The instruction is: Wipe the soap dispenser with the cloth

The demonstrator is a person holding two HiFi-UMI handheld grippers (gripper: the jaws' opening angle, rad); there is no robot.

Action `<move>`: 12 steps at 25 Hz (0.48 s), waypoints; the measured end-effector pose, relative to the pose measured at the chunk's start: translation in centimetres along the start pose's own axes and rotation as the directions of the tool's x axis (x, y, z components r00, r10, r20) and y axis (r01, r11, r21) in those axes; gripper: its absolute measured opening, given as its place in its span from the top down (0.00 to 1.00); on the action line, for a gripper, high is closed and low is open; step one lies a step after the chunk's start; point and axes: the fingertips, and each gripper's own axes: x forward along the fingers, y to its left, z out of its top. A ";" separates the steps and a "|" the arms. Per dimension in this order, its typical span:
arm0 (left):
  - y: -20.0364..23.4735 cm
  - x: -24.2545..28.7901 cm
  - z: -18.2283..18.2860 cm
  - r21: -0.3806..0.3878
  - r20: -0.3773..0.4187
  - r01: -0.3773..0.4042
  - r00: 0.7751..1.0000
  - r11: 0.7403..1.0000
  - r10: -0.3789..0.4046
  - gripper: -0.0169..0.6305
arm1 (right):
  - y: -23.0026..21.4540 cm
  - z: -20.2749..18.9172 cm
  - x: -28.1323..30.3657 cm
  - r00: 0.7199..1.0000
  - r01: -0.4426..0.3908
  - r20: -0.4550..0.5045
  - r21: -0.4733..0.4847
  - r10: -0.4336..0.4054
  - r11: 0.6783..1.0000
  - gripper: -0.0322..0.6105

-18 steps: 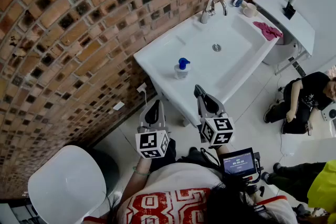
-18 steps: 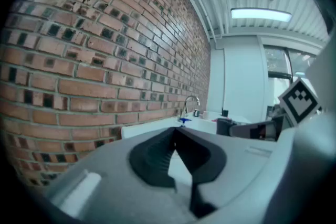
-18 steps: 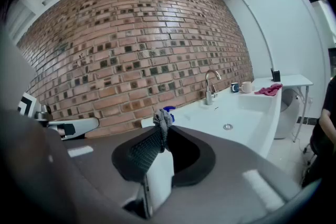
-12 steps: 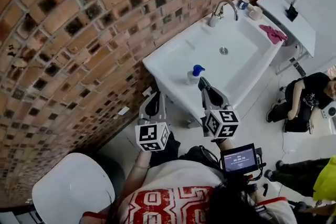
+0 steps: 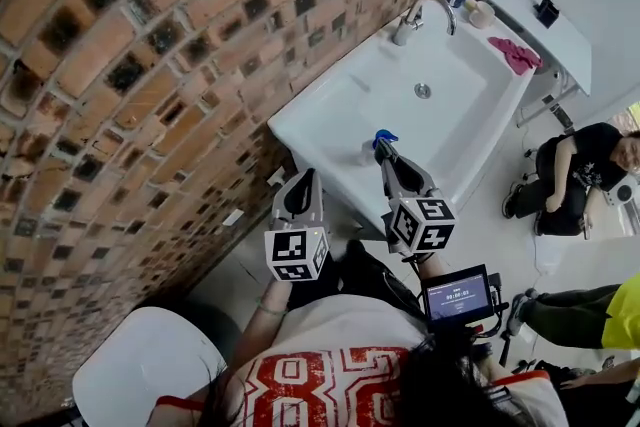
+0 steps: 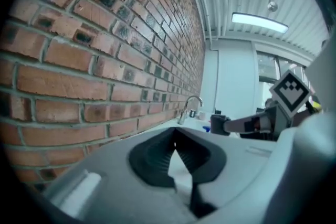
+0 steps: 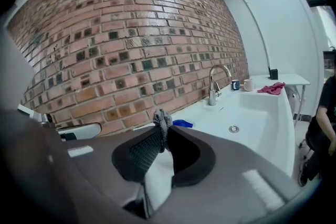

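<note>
The soap dispenser (image 5: 376, 139) stands on the near rim of the white sink (image 5: 330, 105), right at the tip of my right gripper (image 5: 388, 155). From the head view I cannot tell whether the two touch. In the right gripper view that gripper's jaws are pressed together on a small wad of what looks like grey cloth (image 7: 161, 120), bunched at the tips, and the dispenser's blue pump (image 7: 182, 124) shows just beyond it. My left gripper (image 5: 304, 179) hangs off the sink's near edge, close to the brick wall (image 5: 120, 65). Its jaws are closed tip to tip with nothing between them. Farther along the sink are the drain (image 5: 423, 91) and the chrome faucet (image 5: 415, 15), with two mugs (image 5: 480, 13) at the far corner. A pink cloth (image 5: 515, 55) lies on the right-hand rim, well apart from both grippers. A person (image 5: 575, 180) sits on the floor to the right.
</note>
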 end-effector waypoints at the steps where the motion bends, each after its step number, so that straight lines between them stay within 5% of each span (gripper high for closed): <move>1: 0.0 0.3 0.1 0.000 -0.001 0.003 1.000 1.000 -0.003 0.97 | 0.0 0.2 0.4 1.000 -0.005 -0.005 0.022 0.005 1.000 0.88; 6: 0.5 1.9 0.5 -0.018 -0.004 -0.014 1.000 1.000 0.014 0.97 | -0.1 0.0 1.9 0.996 -0.046 -0.064 0.191 0.059 0.981 0.88; 12: 0.2 3.5 0.7 -0.033 -0.009 -0.021 1.000 0.999 0.020 0.97 | -0.6 -0.5 1.7 0.989 -0.074 -0.115 0.166 0.094 0.983 0.88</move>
